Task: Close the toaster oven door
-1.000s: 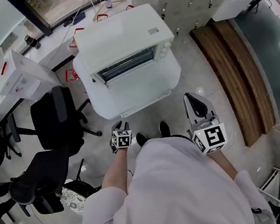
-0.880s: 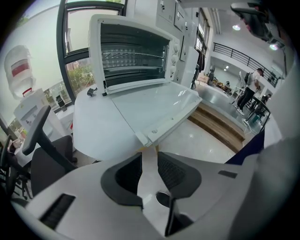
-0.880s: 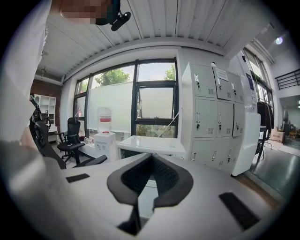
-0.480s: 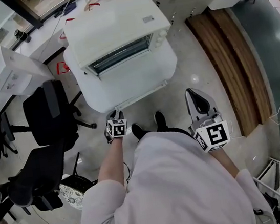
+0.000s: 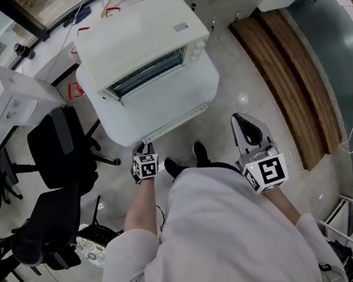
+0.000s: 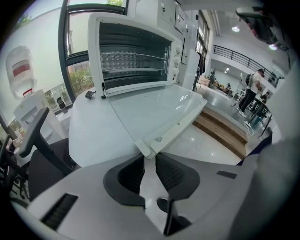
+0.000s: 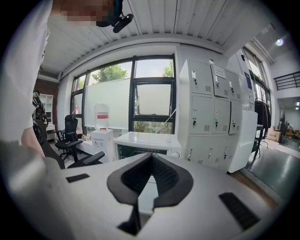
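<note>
A white toaster oven (image 5: 143,41) stands on a round white table (image 5: 106,124), its glass door (image 5: 158,100) folded down flat toward me. Racks show inside the oven (image 6: 136,51). The door's front handle bar (image 6: 178,126) runs along the edge nearest me. My left gripper (image 5: 143,149) sits at the left end of that bar; in the left gripper view the bar's corner lies right at its tips (image 6: 149,158), and the jaws stand a narrow gap apart. My right gripper (image 5: 239,120) hangs off to the right, clear of the table, tips together (image 7: 150,156) with nothing in them.
Two black office chairs (image 5: 67,149) (image 5: 45,227) stand left of the table. A wooden step (image 5: 292,82) runs along the right, with grey lockers (image 7: 211,112) behind it. A white cabinet (image 5: 20,94) is at the far left. My shoes (image 5: 198,153) are just short of the table.
I have stepped closer to the table. My left gripper has moved forward from below the table's edge up to the left end of the door's handle bar. The right gripper has hardly moved.
</note>
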`<state>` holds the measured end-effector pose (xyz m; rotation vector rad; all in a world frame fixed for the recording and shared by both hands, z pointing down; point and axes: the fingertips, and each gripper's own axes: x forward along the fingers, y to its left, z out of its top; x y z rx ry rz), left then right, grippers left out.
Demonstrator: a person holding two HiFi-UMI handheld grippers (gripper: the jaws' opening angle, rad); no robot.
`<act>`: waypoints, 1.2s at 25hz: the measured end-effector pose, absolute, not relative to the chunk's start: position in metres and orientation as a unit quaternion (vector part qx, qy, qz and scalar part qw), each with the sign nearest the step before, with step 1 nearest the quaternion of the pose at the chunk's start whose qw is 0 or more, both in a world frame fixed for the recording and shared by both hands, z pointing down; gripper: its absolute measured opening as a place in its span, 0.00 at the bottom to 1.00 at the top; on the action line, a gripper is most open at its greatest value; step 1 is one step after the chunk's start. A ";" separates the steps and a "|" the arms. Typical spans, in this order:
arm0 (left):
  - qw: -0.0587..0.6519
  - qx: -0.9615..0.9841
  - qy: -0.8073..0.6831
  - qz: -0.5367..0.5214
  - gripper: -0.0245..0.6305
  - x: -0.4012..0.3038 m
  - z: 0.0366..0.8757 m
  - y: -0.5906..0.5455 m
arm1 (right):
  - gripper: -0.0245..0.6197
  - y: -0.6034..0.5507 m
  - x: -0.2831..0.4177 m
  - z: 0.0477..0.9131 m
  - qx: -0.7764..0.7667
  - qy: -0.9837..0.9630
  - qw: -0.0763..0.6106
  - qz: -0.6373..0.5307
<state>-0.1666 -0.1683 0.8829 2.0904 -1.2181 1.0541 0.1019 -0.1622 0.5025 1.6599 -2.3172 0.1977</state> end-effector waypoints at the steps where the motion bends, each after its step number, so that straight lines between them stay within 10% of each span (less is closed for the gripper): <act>1: 0.250 0.768 -0.449 0.383 0.17 -0.166 0.881 -0.168 | 0.05 -0.162 0.102 0.503 0.576 -0.802 0.142 0.069; 30: 0.212 0.788 -0.486 0.313 0.16 -0.181 0.802 -0.181 | 0.05 -0.162 0.081 0.505 0.561 -0.818 0.104 0.077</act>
